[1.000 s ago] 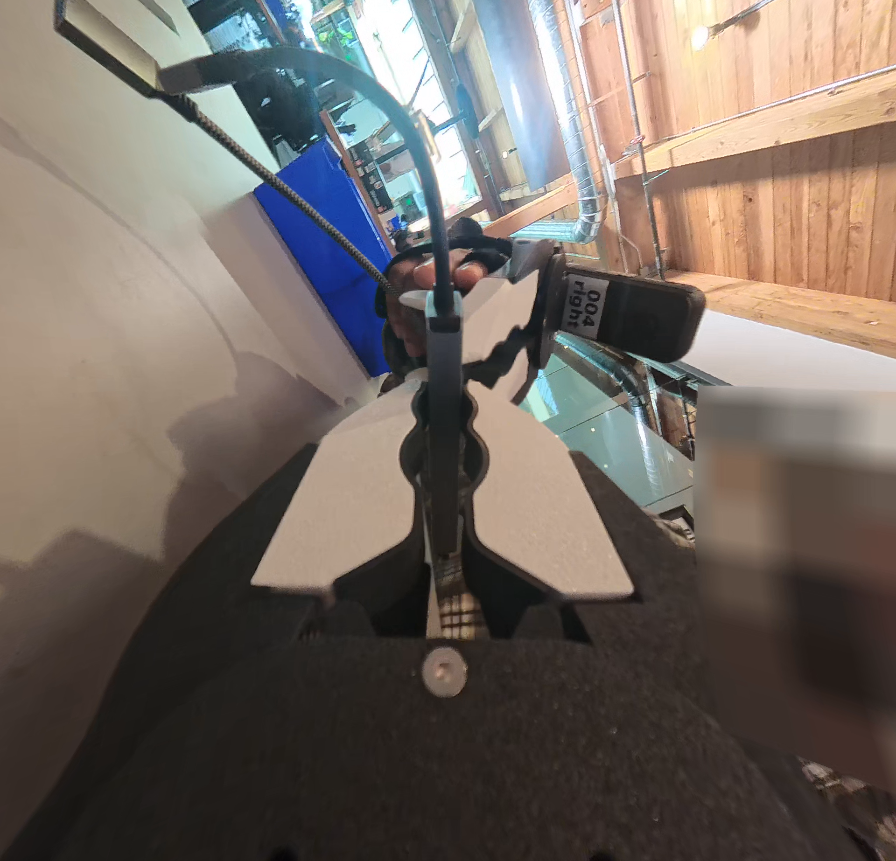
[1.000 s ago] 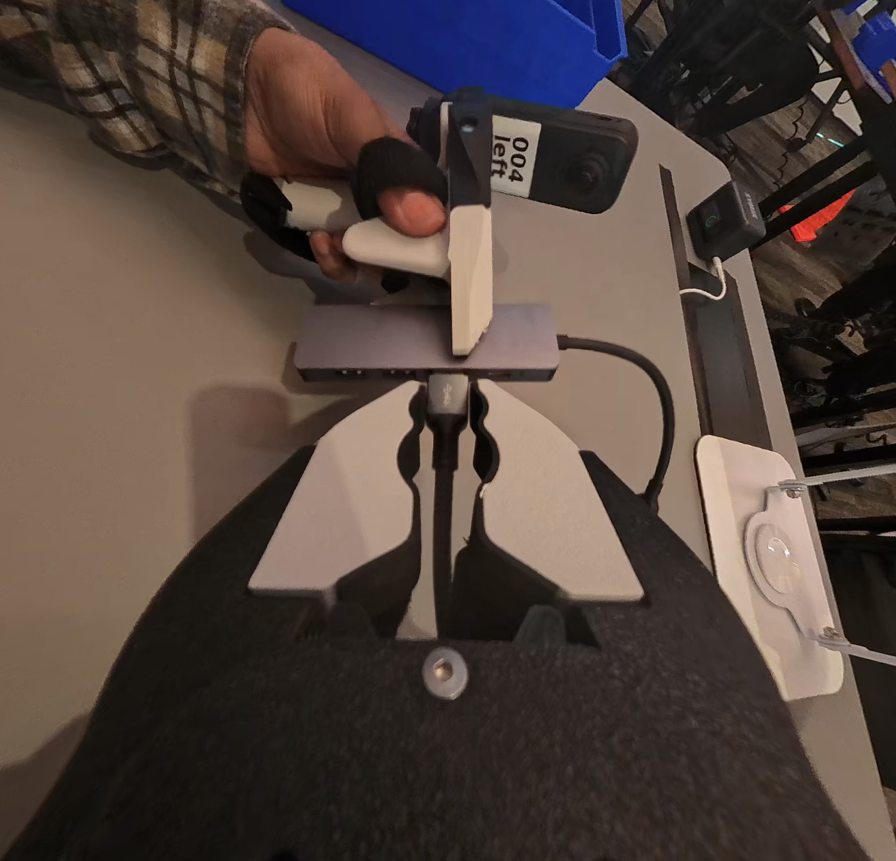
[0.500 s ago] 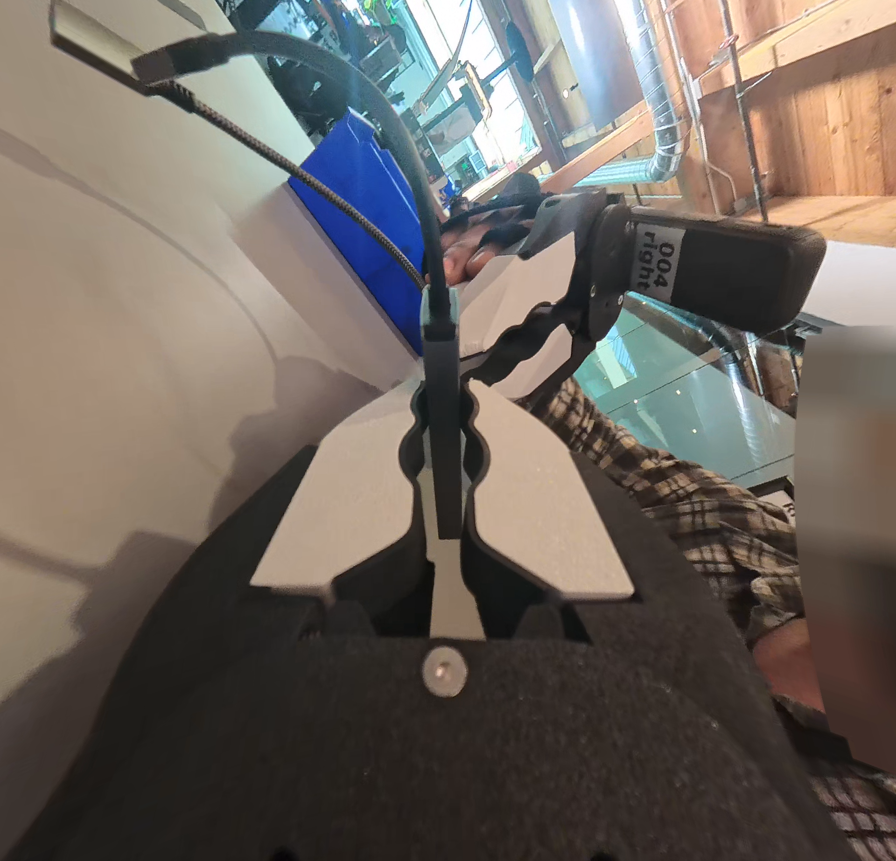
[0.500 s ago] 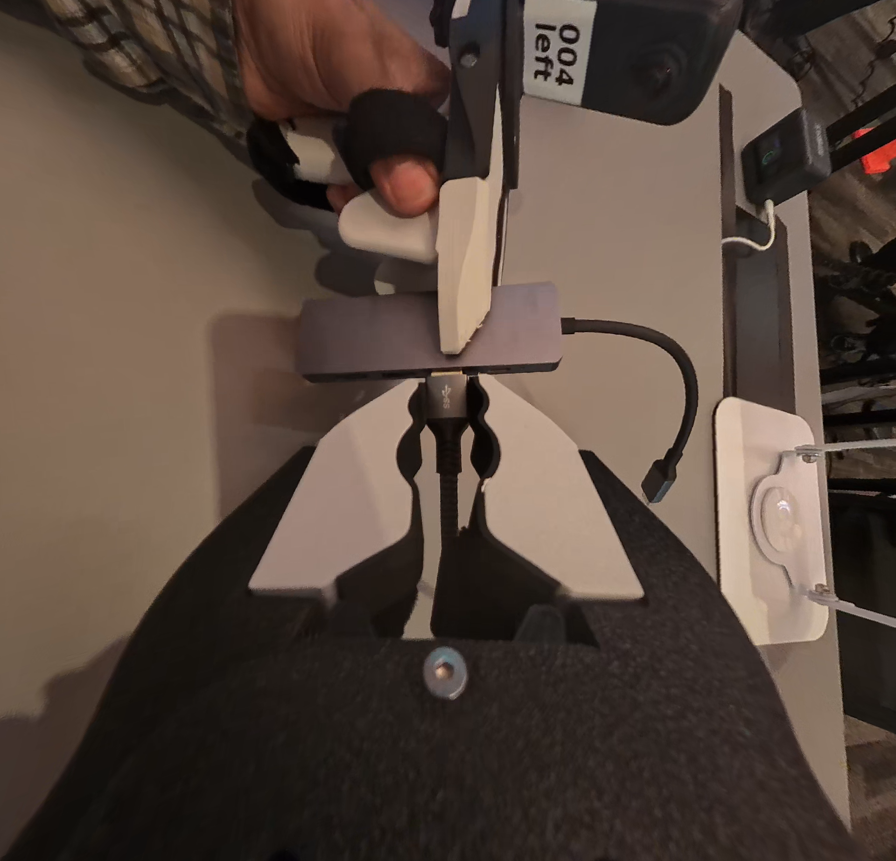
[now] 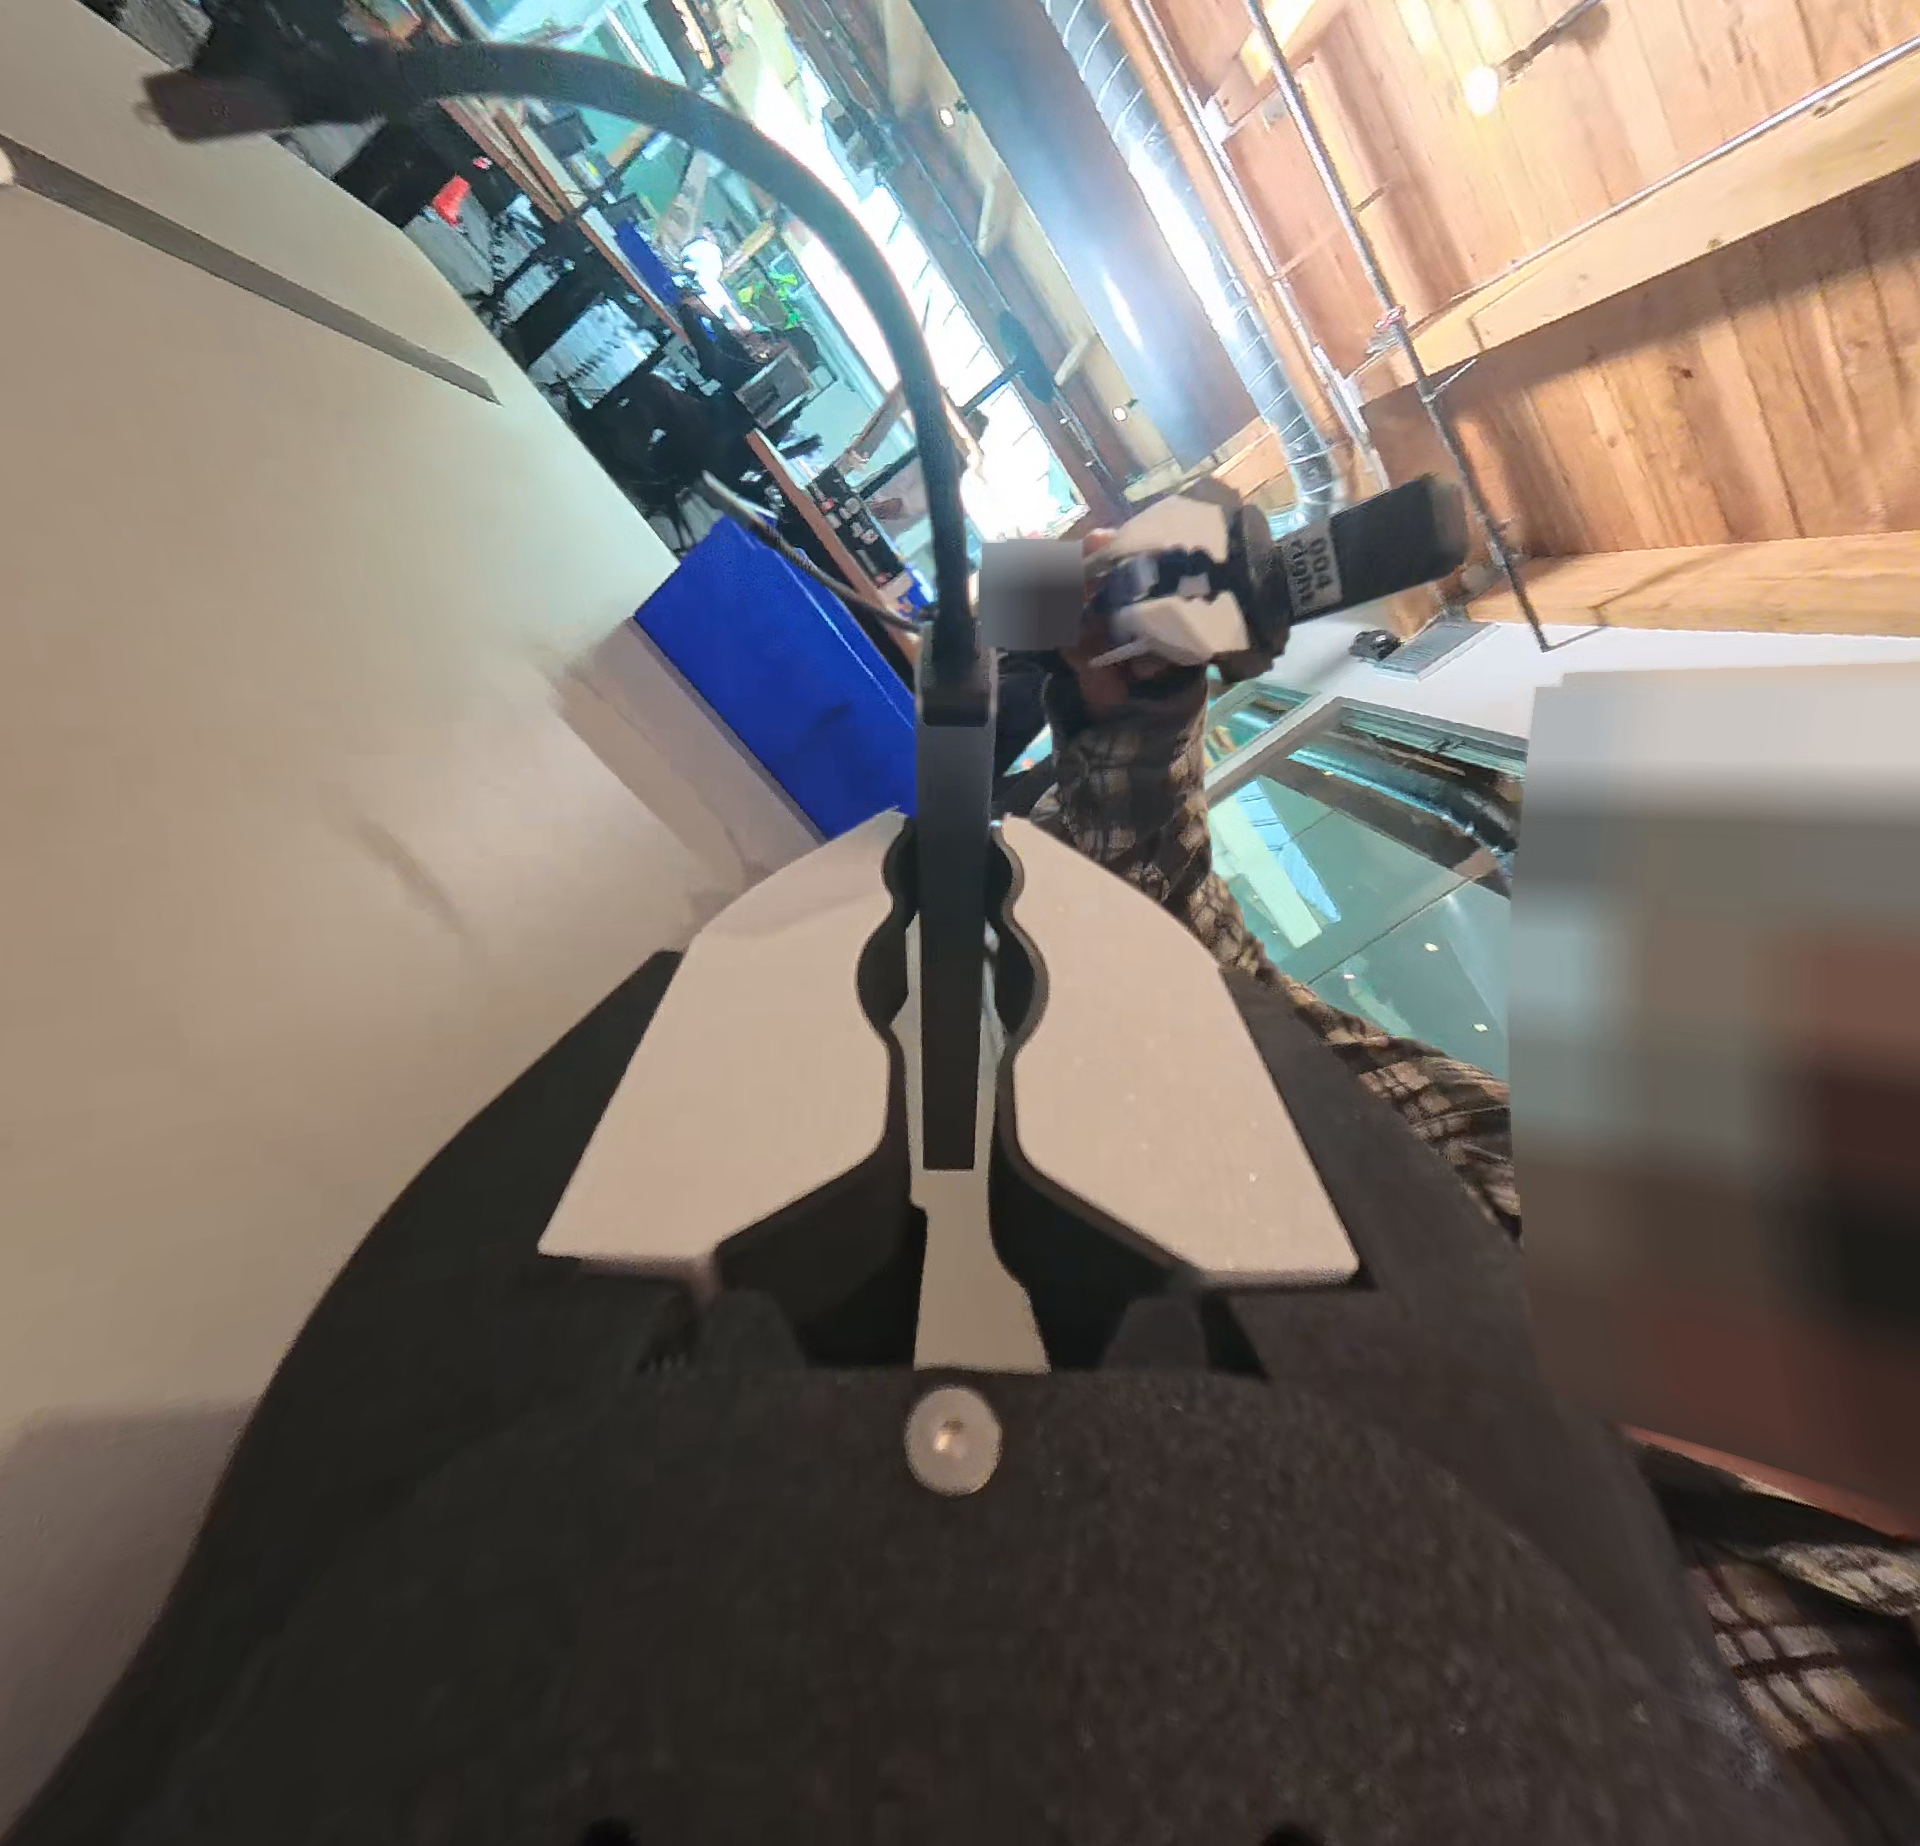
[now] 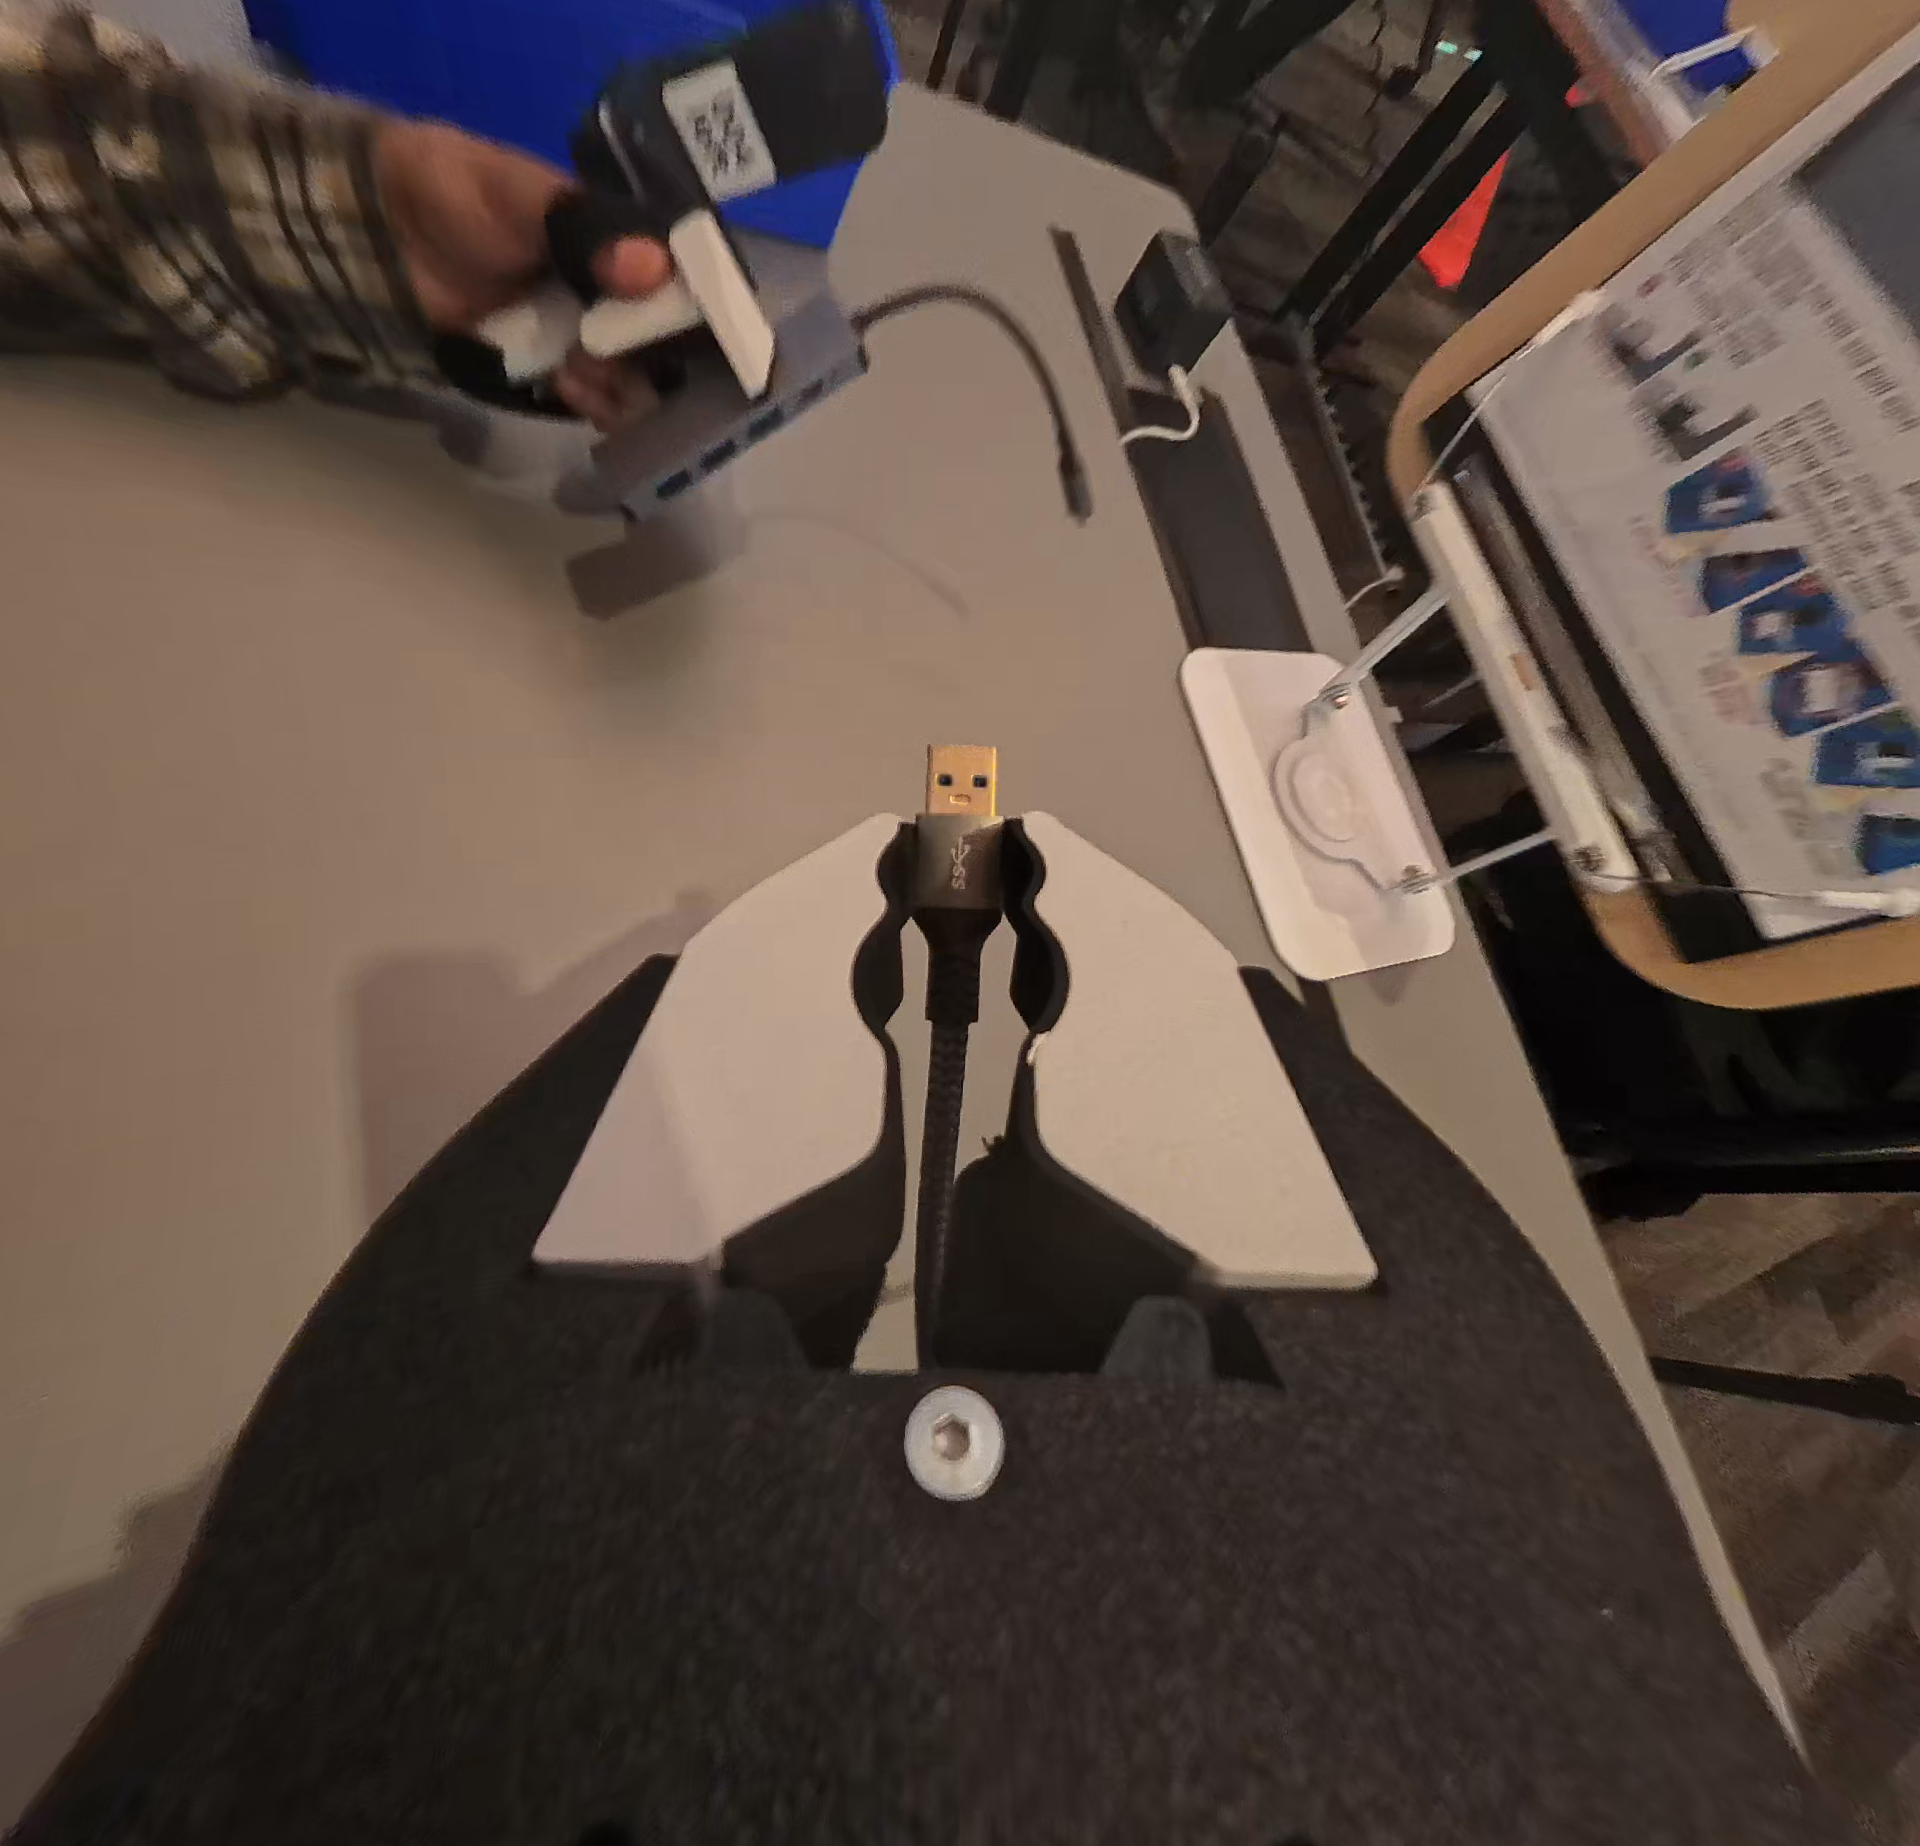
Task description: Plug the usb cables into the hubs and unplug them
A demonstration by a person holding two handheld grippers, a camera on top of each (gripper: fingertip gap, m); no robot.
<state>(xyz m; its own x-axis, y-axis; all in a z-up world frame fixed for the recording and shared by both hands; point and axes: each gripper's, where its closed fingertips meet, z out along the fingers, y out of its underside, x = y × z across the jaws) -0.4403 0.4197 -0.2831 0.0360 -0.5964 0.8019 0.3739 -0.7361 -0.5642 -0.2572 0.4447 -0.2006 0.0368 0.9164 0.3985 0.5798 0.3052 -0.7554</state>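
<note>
A: Around the hub? Blue plastic bin (image 6: 540,40) behind it, small black box (image 6: 1174,295) with a white lead on a dark strip, white stand base (image 6: 1236,747), printed sheet (image 6: 1766,549) at right.
B: Anything blocking?
A: No, bare matte grey tabletop (image 6: 416,809) lies between plug and hub. Workshop room, timber wall (image 5: 1662,290), silver duct (image 5: 1132,134).
B: Left gripper (image 5: 951,851)?
A: Clamped on the slim grey rectangular usb hub (image 5: 951,923), seen edge-on; hub lifted and tilted, its black pigtail (image 5: 831,269) arching away.
B: Right gripper (image 6: 961,830)?
A: Pinching the black braided usb cable (image 6: 940,1152) by its housing, gold plug (image 6: 961,778) free, well apart from the hub's blue ports (image 6: 717,461). Plaid-sleeved hand (image 6: 468,227) holds the left tool.
</note>
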